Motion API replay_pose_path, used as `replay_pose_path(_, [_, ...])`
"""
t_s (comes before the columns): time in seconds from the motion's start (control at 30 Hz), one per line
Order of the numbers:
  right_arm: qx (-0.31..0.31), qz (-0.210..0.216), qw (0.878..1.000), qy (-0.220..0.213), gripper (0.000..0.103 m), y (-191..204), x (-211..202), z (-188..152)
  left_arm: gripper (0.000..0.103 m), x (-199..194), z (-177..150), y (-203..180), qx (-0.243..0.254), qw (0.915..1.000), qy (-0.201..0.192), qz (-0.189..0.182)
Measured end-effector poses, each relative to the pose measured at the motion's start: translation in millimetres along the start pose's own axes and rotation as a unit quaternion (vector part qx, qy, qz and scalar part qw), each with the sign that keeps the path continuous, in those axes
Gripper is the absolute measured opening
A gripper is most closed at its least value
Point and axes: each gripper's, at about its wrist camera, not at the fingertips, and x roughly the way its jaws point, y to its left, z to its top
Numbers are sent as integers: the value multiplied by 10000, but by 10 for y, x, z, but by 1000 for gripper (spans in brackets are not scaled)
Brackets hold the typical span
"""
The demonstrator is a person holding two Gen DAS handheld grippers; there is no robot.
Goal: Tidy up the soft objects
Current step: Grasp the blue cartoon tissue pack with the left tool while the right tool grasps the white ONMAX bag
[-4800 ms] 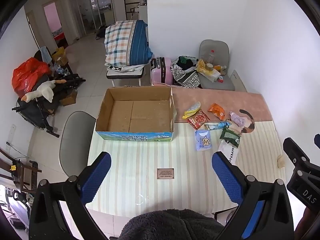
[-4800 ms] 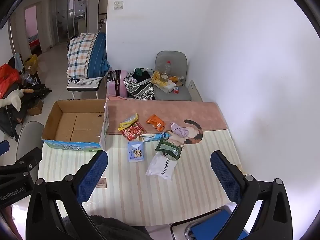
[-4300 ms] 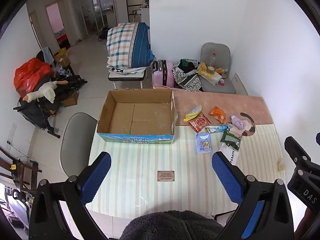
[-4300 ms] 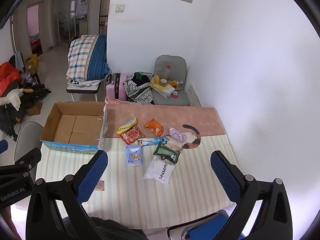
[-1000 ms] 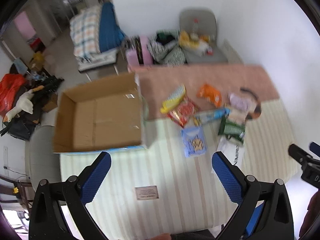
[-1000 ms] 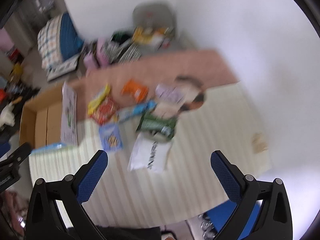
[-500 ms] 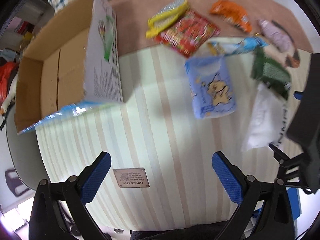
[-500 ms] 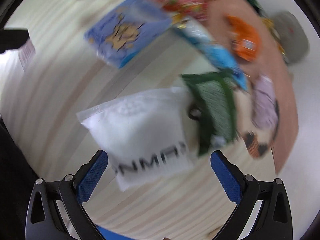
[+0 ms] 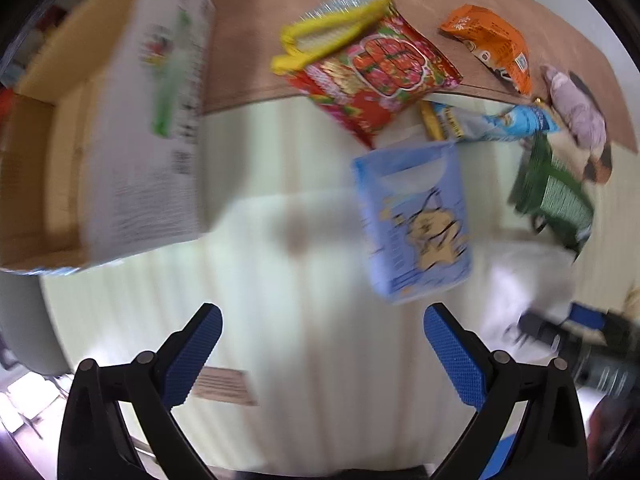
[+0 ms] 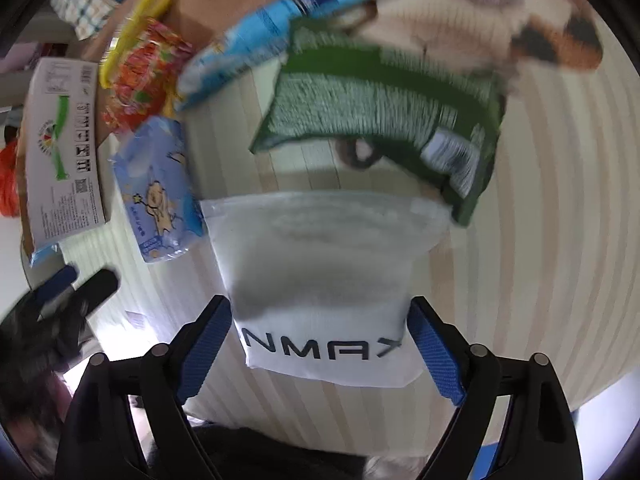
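Observation:
My right gripper (image 10: 320, 340) is open, its blue pads on either side of a white pouch (image 10: 324, 276) lettered in black that lies on the striped tablecloth. My left gripper (image 9: 320, 344) is open and empty, low over the cloth, just short of a light blue tissue pack (image 9: 416, 220), which also shows in the right wrist view (image 10: 160, 192). A green packet (image 10: 380, 112), a blue wrapper (image 10: 272, 28), a red snack bag (image 9: 376, 76), an orange bag (image 9: 492, 44) and a lilac soft item (image 9: 576, 112) lie beyond.
An open cardboard box (image 9: 100, 152) stands at the left on the table. A pink mat (image 9: 248, 60) covers the far part of the table. A small brown label (image 9: 220, 388) is on the cloth near the front edge. The right gripper shows at the left view's right edge (image 9: 576, 336).
Both grippers have dropped from high above the table down close to it. The right one has come around the white pouch; the left one has neared the blue tissue pack.

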Motion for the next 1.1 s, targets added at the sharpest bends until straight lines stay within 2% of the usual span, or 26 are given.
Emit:
replay_pose_path(0.1, [-205, -257, 9994, -140, 96, 35, -131, -18, 103, 154, 214, -70, -311, 9976, 307, -531])
replay_pose_path(0.17, [-196, -339, 9991, -144, 96, 32, -135, -7, 103, 270, 338, -126, -468, 9952, 463, -727])
replay_pose_path(0.3, [-17, -323, 9993, -205, 96, 85, -76, 64, 101, 528, 531, -346, -352, 9941, 781, -661])
replay_pose_path(0.37, [39, -420, 9989, -184, 96, 114, -131, 42, 93, 644, 561, -433, -234, 9938, 942, -543])
replay_pose_path(0.4, [67, -426, 9989, -178, 96, 139, -87, 59, 93, 645, 566, -461, -179, 9950, 873, -455])
replay_pose_path(0.5, [29, -573, 9983, -90, 99, 233, 69, 97, 73, 578, 558, -544, 48, 9976, 677, -113])
replay_pose_path(0.57, [33, -659, 9978, 11, 99, 283, 157, 71, 53, 534, 522, -548, 148, 9983, 559, 84])
replay_pose_path(0.67, [143, -778, 9969, 28, 97, 277, 336, 26, 41, 443, 443, -552, 244, 9986, 405, 241])
replay_pose_path(0.83, [342, -835, 9957, -191, 77, 241, 334, -106, 37, 309, 183, -467, 318, 9990, 153, 269])
replay_pose_path(0.97, [484, -547, 9968, -319, 73, 238, 194, -233, 36, 145, -124, -287, 237, 9996, -5, 118])
replay_pose_path(1.1, [283, -200, 9980, -527, 73, 421, -138, -350, 36, -311, -322, 1, 81, 9992, -318, -240])
